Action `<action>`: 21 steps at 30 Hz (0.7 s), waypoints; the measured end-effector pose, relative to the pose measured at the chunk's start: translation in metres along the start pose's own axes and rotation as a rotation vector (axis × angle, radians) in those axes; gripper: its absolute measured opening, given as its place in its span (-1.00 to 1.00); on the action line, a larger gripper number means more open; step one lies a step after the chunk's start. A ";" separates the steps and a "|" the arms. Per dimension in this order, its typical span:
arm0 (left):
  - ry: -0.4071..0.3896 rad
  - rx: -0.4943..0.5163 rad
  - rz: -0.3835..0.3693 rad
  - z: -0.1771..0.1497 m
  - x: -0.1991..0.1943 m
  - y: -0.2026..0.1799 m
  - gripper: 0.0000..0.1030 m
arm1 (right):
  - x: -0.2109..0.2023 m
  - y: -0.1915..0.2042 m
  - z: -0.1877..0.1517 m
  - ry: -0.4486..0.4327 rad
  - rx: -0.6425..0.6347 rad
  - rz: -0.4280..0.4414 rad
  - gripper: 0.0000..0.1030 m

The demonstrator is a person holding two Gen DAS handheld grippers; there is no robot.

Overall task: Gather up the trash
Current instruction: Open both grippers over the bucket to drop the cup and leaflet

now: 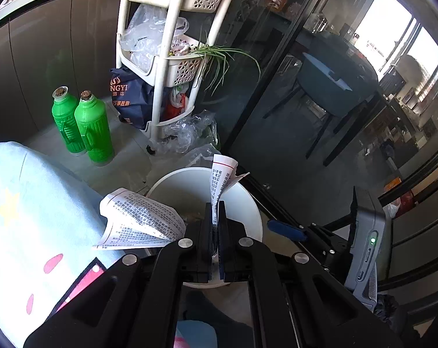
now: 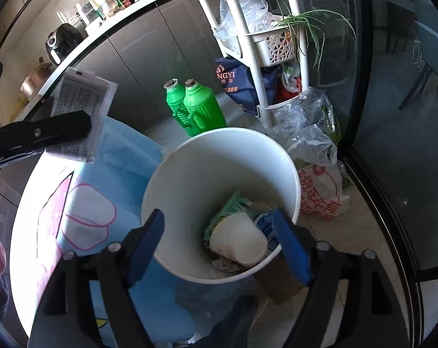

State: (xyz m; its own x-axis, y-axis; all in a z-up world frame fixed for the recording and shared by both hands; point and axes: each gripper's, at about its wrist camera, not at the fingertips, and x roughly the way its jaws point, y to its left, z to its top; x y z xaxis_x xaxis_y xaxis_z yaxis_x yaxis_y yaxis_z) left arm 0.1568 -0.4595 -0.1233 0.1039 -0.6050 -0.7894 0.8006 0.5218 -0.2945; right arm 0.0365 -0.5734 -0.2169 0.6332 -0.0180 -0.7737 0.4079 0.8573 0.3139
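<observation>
Two green bottles [image 2: 195,107], one bin [image 2: 172,179] — one cup [image 2: 239,240]

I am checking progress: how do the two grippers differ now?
The left gripper has its jaws shut on a printed paper; the right gripper has open jaws holding nothing. The left is seen beside the bin, the right above its mouth. Both point down.

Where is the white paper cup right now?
In the right wrist view, the white paper cup lies on its side atop wrappers inside the white round bin, lower right.
</observation>
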 end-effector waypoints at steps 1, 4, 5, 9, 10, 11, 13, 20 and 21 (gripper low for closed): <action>0.003 0.003 0.000 0.000 0.001 -0.001 -0.95 | -0.001 0.000 -0.001 -0.005 -0.007 0.002 0.59; 0.010 0.009 -0.001 0.001 0.006 -0.004 -0.95 | -0.005 0.002 -0.003 -0.020 -0.028 -0.007 0.84; 0.012 0.012 0.000 0.001 0.008 -0.006 -0.95 | -0.006 0.002 -0.005 -0.023 -0.033 -0.008 0.91; 0.005 0.021 0.016 0.002 0.013 -0.011 -0.71 | -0.008 -0.003 -0.007 -0.028 -0.038 -0.022 0.93; -0.002 0.022 0.025 0.002 0.013 -0.012 -0.49 | -0.009 -0.005 -0.009 -0.029 -0.037 -0.024 0.93; -0.012 0.021 0.040 0.003 0.012 -0.012 -0.10 | -0.009 -0.006 -0.009 -0.028 -0.033 -0.026 0.93; -0.056 0.011 0.081 0.004 0.007 -0.013 0.32 | -0.009 -0.008 -0.011 -0.029 -0.031 -0.028 0.93; -0.119 -0.021 0.131 0.006 -0.006 -0.008 0.84 | -0.010 -0.008 -0.013 -0.027 -0.028 -0.031 0.94; -0.133 -0.021 0.144 0.005 -0.009 -0.009 0.84 | -0.010 -0.007 -0.013 -0.027 -0.029 -0.030 0.94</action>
State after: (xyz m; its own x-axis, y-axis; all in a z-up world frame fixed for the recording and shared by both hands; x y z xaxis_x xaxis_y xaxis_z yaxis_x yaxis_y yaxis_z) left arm 0.1521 -0.4616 -0.1109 0.2944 -0.5967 -0.7465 0.7593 0.6204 -0.1965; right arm 0.0186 -0.5726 -0.2184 0.6385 -0.0577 -0.7674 0.4085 0.8705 0.2745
